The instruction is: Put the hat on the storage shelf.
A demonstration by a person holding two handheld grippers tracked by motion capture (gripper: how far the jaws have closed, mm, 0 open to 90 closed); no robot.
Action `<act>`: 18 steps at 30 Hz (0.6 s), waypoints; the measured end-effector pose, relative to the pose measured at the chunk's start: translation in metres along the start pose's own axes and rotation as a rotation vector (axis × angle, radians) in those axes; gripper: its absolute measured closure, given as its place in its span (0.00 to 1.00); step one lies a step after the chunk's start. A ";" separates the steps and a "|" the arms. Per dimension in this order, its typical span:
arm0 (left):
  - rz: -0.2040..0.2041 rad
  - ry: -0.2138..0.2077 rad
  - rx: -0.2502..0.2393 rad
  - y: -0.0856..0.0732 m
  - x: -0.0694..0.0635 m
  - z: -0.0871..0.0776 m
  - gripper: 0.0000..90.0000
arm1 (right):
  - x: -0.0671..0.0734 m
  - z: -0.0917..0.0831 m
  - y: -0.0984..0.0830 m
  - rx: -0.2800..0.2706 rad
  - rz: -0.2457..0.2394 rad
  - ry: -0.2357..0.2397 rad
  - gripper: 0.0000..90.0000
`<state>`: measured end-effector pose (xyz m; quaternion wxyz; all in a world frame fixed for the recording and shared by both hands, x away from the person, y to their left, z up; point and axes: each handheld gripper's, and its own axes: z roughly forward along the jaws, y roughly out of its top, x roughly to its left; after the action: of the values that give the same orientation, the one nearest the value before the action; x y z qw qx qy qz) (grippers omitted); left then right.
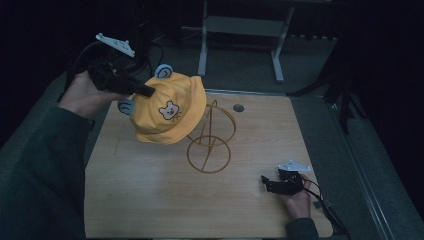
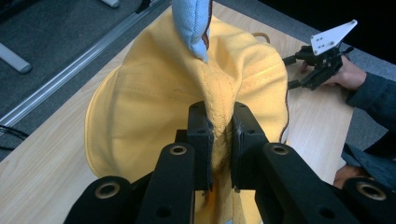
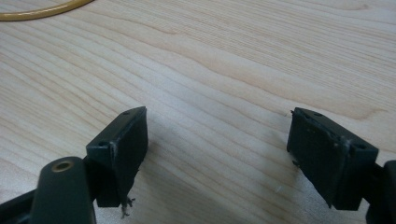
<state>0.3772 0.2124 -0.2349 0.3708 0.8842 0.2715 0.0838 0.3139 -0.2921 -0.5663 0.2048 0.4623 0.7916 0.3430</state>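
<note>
A yellow child's hat with blue ears and a bear face hangs in the air over the table's back left. My left gripper is shut on a fold of its fabric beside one ear. In the left gripper view the hat bunches between the two black pads, with a blue ear sticking up. A gold wire stand rises just right of and below the hat. My right gripper rests low over the table's front right, jaws wide apart with bare wood between its pads.
The wooden table has a small round hole near its back edge. A grey metal frame stands on the floor behind it. The stand's gold base ring curves across the top left of the right gripper view.
</note>
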 end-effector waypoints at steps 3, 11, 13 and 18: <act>0.004 -0.004 -0.005 0.003 -0.002 0.001 0.90 | 0.000 0.000 0.000 0.000 0.000 0.000 0.23; 0.014 -0.018 -0.012 0.012 -0.006 0.006 0.90 | 0.000 0.000 0.000 0.000 -0.001 0.001 0.23; 0.019 -0.024 -0.017 0.014 -0.007 0.006 0.90 | 0.000 0.000 0.000 0.000 0.000 0.001 0.23; 0.022 -0.034 -0.021 0.020 -0.008 0.008 0.90 | 0.000 0.000 0.000 -0.001 0.000 0.002 0.23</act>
<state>0.3814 0.1914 -0.2262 0.3838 0.8843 0.2548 0.0759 0.3135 -0.2918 -0.5663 0.2041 0.4618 0.7918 0.3437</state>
